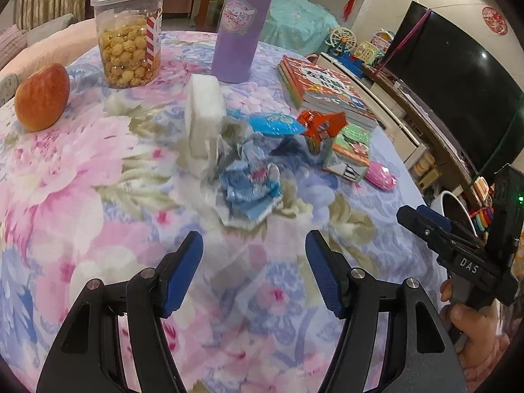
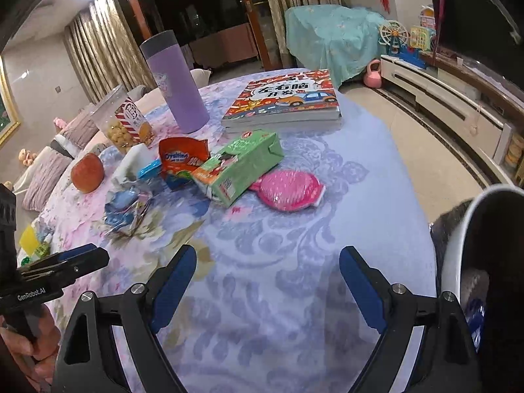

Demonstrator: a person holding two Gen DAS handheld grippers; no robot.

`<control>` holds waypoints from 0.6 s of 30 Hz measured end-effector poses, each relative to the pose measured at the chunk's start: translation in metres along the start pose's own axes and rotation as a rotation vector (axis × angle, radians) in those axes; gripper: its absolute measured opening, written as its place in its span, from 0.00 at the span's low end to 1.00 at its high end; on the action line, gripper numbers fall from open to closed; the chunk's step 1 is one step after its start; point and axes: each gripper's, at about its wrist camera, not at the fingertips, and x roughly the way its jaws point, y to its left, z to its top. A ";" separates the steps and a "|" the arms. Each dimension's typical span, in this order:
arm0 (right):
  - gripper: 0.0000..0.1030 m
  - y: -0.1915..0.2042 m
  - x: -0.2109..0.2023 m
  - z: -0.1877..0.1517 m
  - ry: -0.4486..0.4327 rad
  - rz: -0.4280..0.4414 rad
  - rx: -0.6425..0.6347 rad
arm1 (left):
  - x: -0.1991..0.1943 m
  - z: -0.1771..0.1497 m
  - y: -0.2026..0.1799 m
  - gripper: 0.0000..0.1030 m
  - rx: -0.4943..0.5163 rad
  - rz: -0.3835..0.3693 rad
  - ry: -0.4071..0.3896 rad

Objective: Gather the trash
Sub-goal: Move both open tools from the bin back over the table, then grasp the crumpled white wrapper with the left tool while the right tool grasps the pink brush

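Trash lies mid-table: a crumpled blue-and-silver wrapper (image 1: pixel 249 186) (image 2: pixel 126 208), a blue packet (image 1: pixel 273 124) (image 2: pixel 149 168), an orange Ovaltine bag (image 1: pixel 319 124) (image 2: pixel 183 159), a green carton (image 1: pixel 347 154) (image 2: pixel 240 163), a pink wrapper (image 1: pixel 380 175) (image 2: pixel 288 190) and white tissue (image 1: pixel 203 114) (image 2: pixel 131 160). My left gripper (image 1: pixel 253 268) is open and empty, just short of the crumpled wrapper. My right gripper (image 2: pixel 267 281) is open and empty over bare cloth; it also shows in the left wrist view (image 1: pixel 422 221). A white bin (image 2: pixel 458 262) (image 1: pixel 440 201) stands off the table's right edge.
On the floral tablecloth (image 2: pixel 294 327) stand a purple tumbler (image 1: pixel 240 29) (image 2: pixel 178 86), a popcorn tub (image 1: pixel 129 37) (image 2: pixel 122 121), an apple (image 1: pixel 42 98) (image 2: pixel 86 172) and stacked books (image 1: pixel 324 88) (image 2: pixel 285 100). A TV cabinet (image 2: pixel 442 98) runs along the right.
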 end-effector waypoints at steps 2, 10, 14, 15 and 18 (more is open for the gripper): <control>0.88 0.002 0.005 0.006 0.004 -0.005 -0.023 | 0.005 0.007 0.003 0.64 -0.013 -0.004 0.006; 0.88 0.004 0.033 0.029 0.042 -0.045 -0.137 | 0.023 0.028 0.013 0.64 -0.030 0.005 0.011; 0.88 -0.001 0.052 0.039 0.079 -0.046 -0.153 | 0.030 0.033 0.014 0.64 -0.033 -0.003 0.006; 0.86 -0.001 0.056 0.040 0.090 -0.043 -0.158 | 0.032 0.034 0.014 0.64 -0.031 -0.002 0.004; 0.84 -0.003 0.062 0.040 0.106 -0.027 -0.148 | 0.036 0.035 0.012 0.64 -0.017 -0.002 0.002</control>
